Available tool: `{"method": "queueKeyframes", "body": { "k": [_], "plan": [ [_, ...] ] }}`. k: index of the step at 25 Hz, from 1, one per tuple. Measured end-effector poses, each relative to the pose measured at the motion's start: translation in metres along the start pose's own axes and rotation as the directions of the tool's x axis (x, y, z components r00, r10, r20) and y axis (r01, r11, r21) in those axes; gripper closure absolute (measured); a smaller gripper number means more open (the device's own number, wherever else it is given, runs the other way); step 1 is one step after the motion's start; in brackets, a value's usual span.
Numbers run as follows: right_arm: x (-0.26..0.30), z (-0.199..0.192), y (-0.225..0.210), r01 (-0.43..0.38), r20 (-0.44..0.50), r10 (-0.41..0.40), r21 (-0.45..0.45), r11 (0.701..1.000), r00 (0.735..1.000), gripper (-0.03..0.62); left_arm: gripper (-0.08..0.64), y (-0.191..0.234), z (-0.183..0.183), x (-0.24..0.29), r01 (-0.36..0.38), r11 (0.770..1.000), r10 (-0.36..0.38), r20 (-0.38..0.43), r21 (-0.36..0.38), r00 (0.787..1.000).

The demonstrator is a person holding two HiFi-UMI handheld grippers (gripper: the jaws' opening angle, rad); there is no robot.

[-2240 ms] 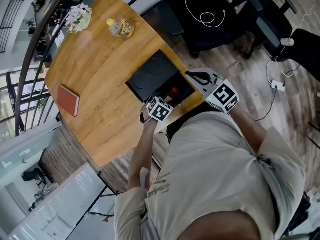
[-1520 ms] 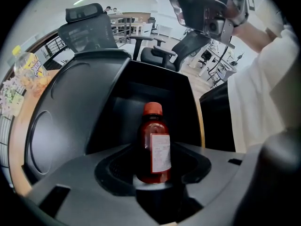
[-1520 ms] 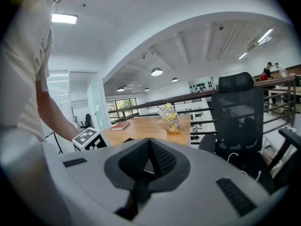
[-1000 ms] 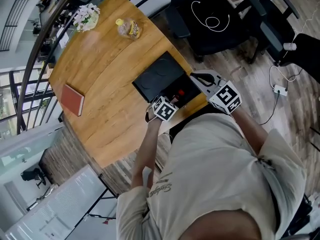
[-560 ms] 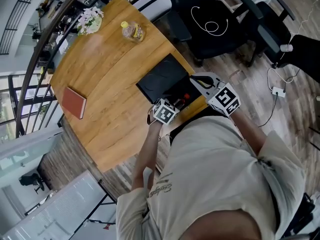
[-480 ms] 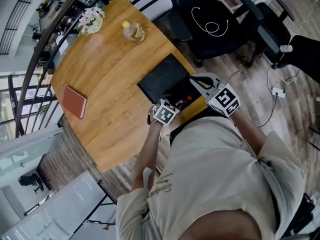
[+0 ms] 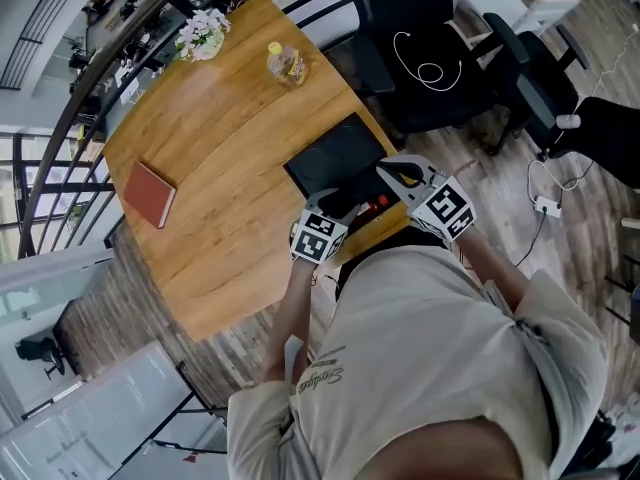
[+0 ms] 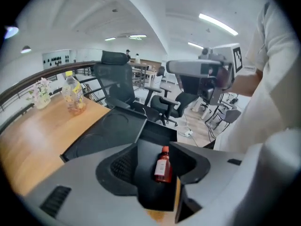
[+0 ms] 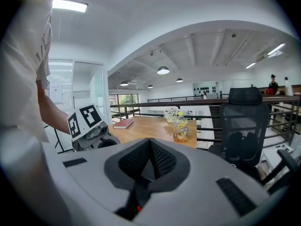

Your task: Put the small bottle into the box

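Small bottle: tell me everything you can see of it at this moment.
The small bottle looks like clear plastic holding red-brown liquid, with a red cap and a pale label. It seems to lie on the floor of the open black box, cap toward the far wall. The left claw hangs above it, jaws apart though just now closing a little, and does not touch it.

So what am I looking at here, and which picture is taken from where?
No robot: a person holds a two-jaw gripper in each hand. One picture comes from a head camera looking down; the other two ride on the grippers. On the wooden table lie a red book, a drink bottle, flowers and an open black box. The small bottle lies in the box. The left gripper hangs above it, jaws apart though just closing slightly, gripping nothing; the right gripper is shut, empty.
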State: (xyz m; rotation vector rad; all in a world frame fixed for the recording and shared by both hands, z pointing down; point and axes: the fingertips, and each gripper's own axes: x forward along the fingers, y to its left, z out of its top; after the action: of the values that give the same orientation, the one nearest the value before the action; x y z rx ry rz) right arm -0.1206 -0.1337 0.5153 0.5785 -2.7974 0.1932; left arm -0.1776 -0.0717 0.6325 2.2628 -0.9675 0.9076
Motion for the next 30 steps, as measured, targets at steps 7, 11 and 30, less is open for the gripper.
{"method": "queueKeyframes", "body": {
  "k": [7,11,30],
  "plan": [
    [0.002,0.015,0.008,-0.043,-0.003,0.043,-0.067,0.997,0.999,0.598,0.437,0.011,0.031,-0.049,-0.068,0.991,0.091,0.203,-0.119,0.975],
    [0.012,0.027,0.008,-0.052,0.019,0.054,-0.092,0.994,0.998,0.598,0.494,0.017,0.045,-0.085,-0.136,0.981,0.169,0.279,-0.135,0.945],
    [0.025,0.113,0.032,-0.082,0.152,0.124,-0.257,0.963,0.981,0.598,0.52,0.025,0.118,-0.227,-0.326,0.928,0.371,0.545,-0.181,0.752]
  ]
}}
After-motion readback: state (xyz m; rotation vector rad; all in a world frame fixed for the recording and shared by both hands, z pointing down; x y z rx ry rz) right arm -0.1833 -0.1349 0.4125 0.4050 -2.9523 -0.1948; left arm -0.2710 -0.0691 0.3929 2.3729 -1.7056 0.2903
